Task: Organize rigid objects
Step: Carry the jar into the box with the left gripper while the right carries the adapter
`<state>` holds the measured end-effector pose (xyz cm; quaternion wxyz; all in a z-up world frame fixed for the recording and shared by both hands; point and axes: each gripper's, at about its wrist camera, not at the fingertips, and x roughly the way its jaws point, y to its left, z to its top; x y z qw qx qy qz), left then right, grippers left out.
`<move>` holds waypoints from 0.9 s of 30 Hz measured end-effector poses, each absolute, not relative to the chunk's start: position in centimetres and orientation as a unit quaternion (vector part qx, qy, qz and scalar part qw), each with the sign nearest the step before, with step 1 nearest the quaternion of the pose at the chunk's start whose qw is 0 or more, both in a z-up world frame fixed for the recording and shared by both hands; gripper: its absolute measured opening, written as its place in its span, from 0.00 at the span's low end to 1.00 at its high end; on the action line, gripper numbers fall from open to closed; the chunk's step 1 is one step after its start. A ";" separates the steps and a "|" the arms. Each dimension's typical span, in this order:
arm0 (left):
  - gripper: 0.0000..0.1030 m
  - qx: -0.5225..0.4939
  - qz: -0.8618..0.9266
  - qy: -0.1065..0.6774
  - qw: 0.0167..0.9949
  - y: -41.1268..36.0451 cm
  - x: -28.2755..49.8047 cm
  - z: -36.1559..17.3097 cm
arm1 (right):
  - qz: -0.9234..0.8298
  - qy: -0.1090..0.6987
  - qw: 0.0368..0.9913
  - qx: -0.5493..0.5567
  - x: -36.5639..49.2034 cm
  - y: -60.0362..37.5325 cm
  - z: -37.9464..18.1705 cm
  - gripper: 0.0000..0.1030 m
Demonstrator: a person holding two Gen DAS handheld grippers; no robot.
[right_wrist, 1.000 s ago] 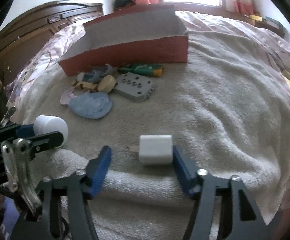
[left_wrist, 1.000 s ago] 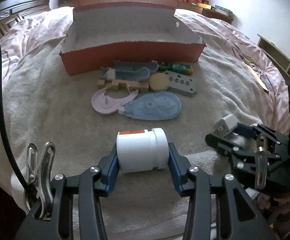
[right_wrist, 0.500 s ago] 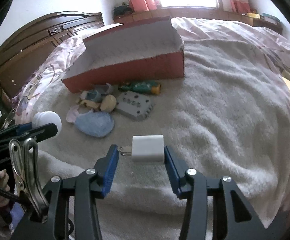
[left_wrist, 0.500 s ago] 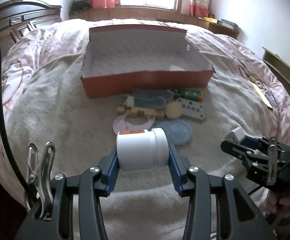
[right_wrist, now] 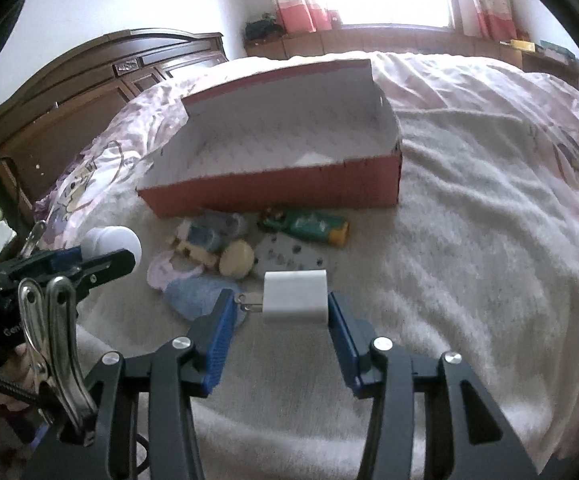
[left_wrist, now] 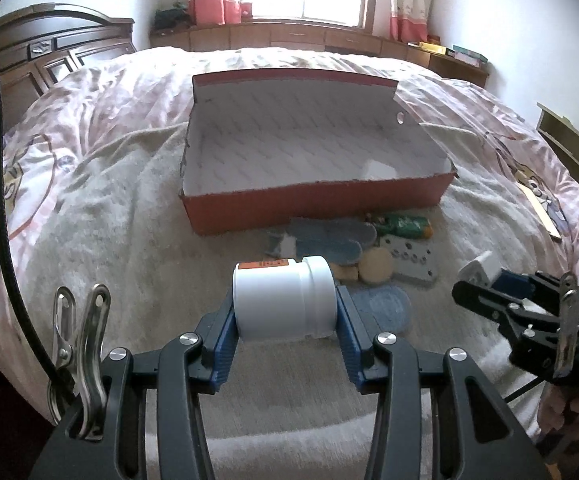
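While my left claw clamps the white jar sideways and my right claw grips the charger, the red box lies upper centre.

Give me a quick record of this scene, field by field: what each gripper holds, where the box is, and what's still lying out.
left gripper: shut on white jar, held on its side
right gripper: shut on white charger, prongs pointing left
box: red, open, on the bed, one white item in its right corner
still out: small pile before the box, including green tube and grey block
surface: towel
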<state>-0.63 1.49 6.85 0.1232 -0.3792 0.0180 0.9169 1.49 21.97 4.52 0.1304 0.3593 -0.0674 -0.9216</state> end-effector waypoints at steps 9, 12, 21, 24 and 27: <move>0.44 -0.359 0.924 0.022 0.127 2.0 -4.0 9.0 | -0.929 -0.069 0.129 0.341 -1.9 22.6 6.9 0.47; 0.44 -0.356 0.926 0.025 0.125 2.2 -5.4 9.4 | -0.930 -0.069 0.130 0.336 -3.0 22.5 7.4 0.47; 0.44 -0.354 0.926 0.039 0.128 3.2 -9.6 9.5 | -0.937 -0.068 0.123 0.319 -6.5 22.2 8.6 0.47; 0.44 -0.358 0.924 0.041 0.127 3.5 -11.0 9.2 | -0.939 -0.072 0.116 0.317 -7.8 22.2 8.5 0.47; 0.44 -0.360 0.924 0.045 0.125 3.9 -12.3 8.8 | -0.940 -0.077 0.102 0.316 -9.3 22.5 8.2 0.47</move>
